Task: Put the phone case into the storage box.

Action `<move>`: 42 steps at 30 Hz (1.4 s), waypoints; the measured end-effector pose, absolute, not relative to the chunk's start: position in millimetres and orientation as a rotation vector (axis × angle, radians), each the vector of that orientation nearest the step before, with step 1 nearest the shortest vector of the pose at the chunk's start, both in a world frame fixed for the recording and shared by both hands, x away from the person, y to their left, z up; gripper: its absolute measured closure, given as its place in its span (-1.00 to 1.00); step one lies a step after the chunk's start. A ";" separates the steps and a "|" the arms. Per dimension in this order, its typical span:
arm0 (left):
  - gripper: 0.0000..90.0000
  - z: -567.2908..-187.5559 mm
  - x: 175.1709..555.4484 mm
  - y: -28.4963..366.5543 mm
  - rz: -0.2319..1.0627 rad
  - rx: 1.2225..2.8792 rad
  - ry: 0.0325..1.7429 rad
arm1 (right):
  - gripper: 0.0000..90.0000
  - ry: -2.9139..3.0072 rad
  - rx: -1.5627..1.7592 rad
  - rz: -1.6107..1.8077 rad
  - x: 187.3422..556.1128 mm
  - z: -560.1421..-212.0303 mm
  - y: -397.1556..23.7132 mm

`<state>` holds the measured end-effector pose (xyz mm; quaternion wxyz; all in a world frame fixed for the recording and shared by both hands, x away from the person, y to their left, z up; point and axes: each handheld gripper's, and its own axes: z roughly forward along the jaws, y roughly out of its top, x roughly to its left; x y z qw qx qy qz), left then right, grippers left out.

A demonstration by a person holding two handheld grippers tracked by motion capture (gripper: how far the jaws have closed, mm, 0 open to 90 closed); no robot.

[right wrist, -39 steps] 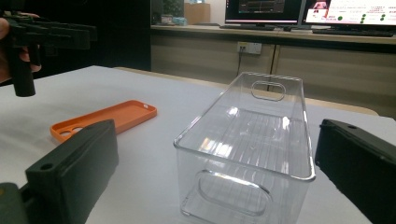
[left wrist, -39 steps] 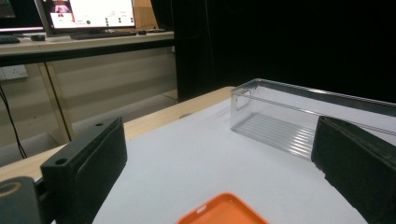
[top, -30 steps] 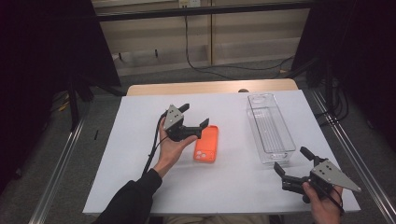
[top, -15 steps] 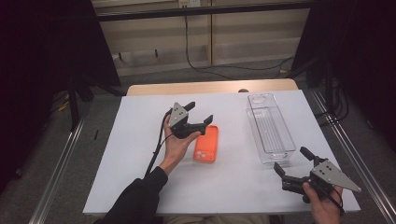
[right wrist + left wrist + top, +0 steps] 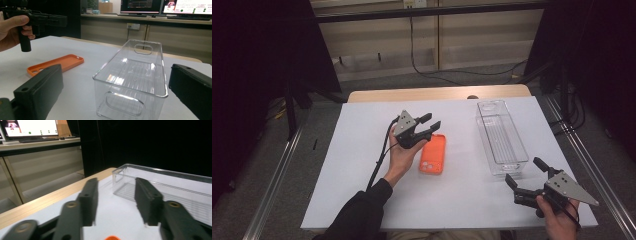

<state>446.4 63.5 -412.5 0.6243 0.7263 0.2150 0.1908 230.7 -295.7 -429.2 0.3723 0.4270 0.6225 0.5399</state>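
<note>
Two grippers, one orange case [image 5: 433, 154] lying flat mid-worktop, left of the bin [image 5: 501, 137].
Left gripper [image 5: 428, 126] hovers above the case's far end, jaws just narrowing on nothing; reopen, drop lower, straddle an edge. Right gripper [image 5: 526, 176] waits, jaws wide.

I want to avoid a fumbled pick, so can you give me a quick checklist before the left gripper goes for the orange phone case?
1. Left gripper empty: ok; its jaws have just been closing, with nothing between them.
2. Orange phone case free on the white table: ok; it lies flat, touched by nothing.
3. Left gripper aligned on the case: not ok; it is raised beside the case's far end and points toward the clear plastic bin.
4. Bin ready: ok; upright and empty.
5. Right gripper out of the way: ok; open, near the bin's near end.
</note>
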 end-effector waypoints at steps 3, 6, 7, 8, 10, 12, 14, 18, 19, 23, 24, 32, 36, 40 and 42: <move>0.60 -412.7 447.8 62.6 0.422 1.690 0.485 | -1.00 1.597 1.093 1.382 230.7 -429.3 -295.6; 0.78 -413.0 449.8 60.4 0.402 1.708 0.472 | -1.00 1.598 1.092 1.384 230.8 -429.3 -295.6; 0.83 -413.1 450.2 59.7 0.396 1.717 0.469 | -1.00 1.598 1.092 1.384 230.8 -429.3 -295.6; 0.88 -413.3 450.6 58.6 0.387 1.723 0.470 | -1.00 1.598 1.093 1.382 230.7 -429.3 -295.7; 0.97 -414.0 452.5 56.8 0.360 1.742 0.461 | -1.00 1.598 1.092 1.382 230.7 -429.3 -295.6; 1.00 -415.0 454.2 55.2 0.350 1.766 0.461 | -1.00 1.598 1.091 1.384 230.9 -429.5 -295.3; 1.00 -417.6 457.6 53.3 0.315 1.789 0.462 | -1.00 1.599 1.088 1.383 230.9 -429.5 -295.5; 1.00 -419.9 461.0 50.0 0.248 1.825 0.487 | -1.00 1.599 1.088 1.384 230.9 -429.5 -295.5; 1.00 -419.9 461.0 50.0 0.248 1.825 0.487 | -1.00 1.599 1.088 1.384 230.9 -429.5 -295.5; 1.00 -424.6 464.2 42.0 0.206 1.941 0.474 | -1.00 1.601 1.088 1.383 231.0 -429.6 -295.5; 1.00 -424.6 464.2 42.0 0.206 1.941 0.474 | -1.00 1.601 1.087 1.383 230.9 -429.5 -295.6; 1.00 -430.9 473.1 35.7 0.172 2.032 0.496 | -1.00 1.604 1.090 1.379 231.0 -429.7 -295.3; 1.00 -431.8 477.1 31.4 0.168 2.091 0.504 | -1.00 1.601 1.089 1.383 230.8 -429.5 -295.3; 1.00 -432.1 480.0 24.5 0.147 2.172 0.489 | -1.00 1.605 1.088 1.381 231.1 -429.8 -295.1; 1.00 -433.0 481.9 21.4 0.132 2.186 0.488 | -1.00 1.605 1.088 1.382 231.1 -429.9 -295.1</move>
